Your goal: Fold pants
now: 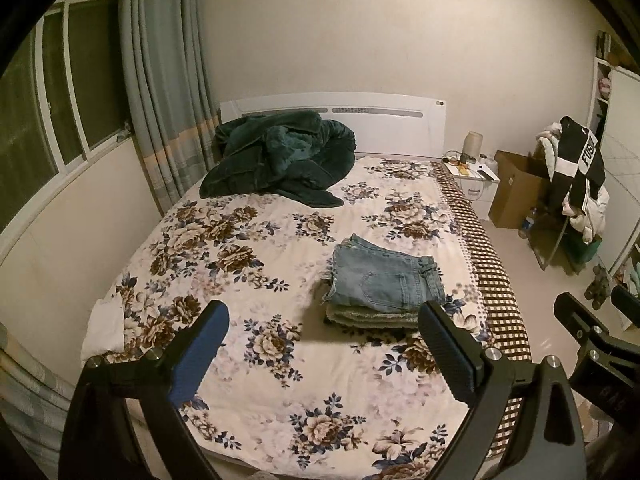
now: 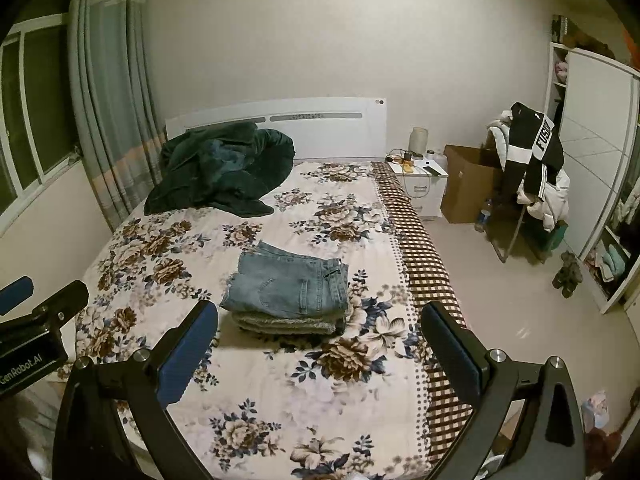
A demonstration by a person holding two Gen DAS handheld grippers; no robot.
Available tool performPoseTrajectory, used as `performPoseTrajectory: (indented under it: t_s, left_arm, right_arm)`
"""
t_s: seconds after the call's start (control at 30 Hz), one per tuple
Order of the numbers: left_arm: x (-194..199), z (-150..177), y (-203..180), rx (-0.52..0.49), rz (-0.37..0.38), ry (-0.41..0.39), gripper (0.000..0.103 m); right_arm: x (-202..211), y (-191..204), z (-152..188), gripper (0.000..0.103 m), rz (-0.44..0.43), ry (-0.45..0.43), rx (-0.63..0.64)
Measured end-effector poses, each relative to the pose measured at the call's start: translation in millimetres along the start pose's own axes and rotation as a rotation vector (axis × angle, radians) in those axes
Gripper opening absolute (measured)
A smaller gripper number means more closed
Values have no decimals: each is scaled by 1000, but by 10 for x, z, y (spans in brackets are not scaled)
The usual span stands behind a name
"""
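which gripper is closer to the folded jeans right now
Right, slightly. The folded jeans lie ahead of the right gripper; the left gripper sits farther left.

**Two readable markings in the room**

"GenRobot.AI" stands in white letters on the black body of the left gripper point(image 2: 30, 312), seen from the right wrist. The black-and-white garment point(image 2: 534, 156) draped over the chair shows white-panel lettering "FUS…", the rest hidden by a fold.

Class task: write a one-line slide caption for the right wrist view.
Open right gripper hovers above a bed where folded jeans top a small stack.
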State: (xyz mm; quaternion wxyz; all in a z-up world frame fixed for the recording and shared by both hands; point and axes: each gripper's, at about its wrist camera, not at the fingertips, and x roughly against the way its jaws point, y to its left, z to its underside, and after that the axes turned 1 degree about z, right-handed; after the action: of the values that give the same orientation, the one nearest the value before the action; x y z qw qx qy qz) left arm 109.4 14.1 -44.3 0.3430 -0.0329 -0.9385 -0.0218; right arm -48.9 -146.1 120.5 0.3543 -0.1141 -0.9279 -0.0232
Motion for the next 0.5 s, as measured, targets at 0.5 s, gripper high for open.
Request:
performPoseTrajectory:
  t_s: [0.5]
  left_arm:
    - [-5, -16, 33, 1, 1, 4, 97]
  right_arm:
    - [-58, 35, -46, 103, -4, 8, 1]
